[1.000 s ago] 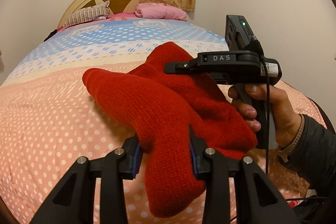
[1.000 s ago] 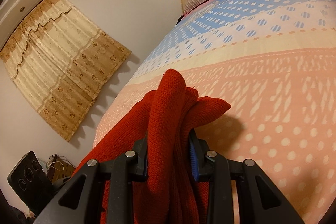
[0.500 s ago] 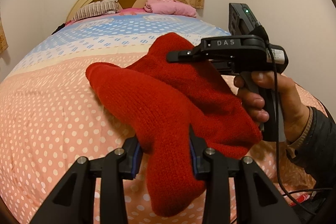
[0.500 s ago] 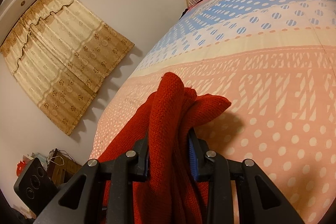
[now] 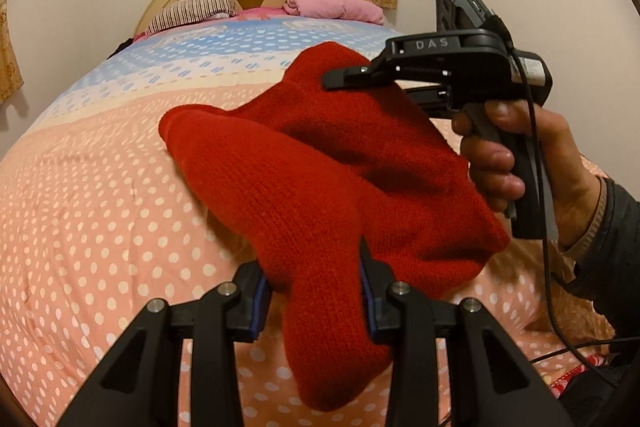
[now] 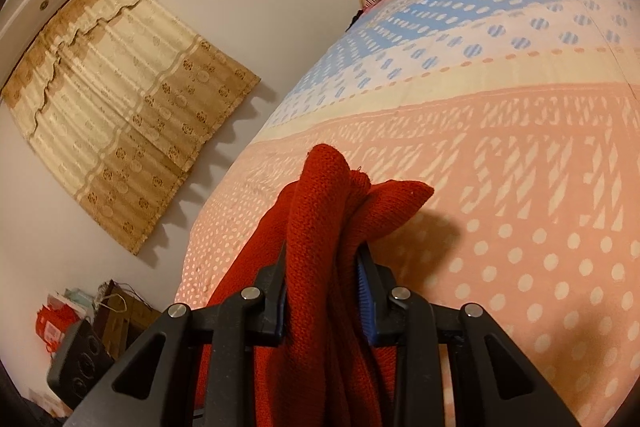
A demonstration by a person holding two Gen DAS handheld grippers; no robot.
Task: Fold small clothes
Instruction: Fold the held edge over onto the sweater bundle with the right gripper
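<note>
A: Our left claw is clamped on a thick bunch of the red knitted garment, and our right claw grips another bunch.

B: What may fail?

A: We judge the bulky knit could creep out of either grip, or folds set crooked, since layers are wadded.

B: Where is it?

A: It hangs between both claws, above the dotted bedspread, apparently lifted clear.
</note>
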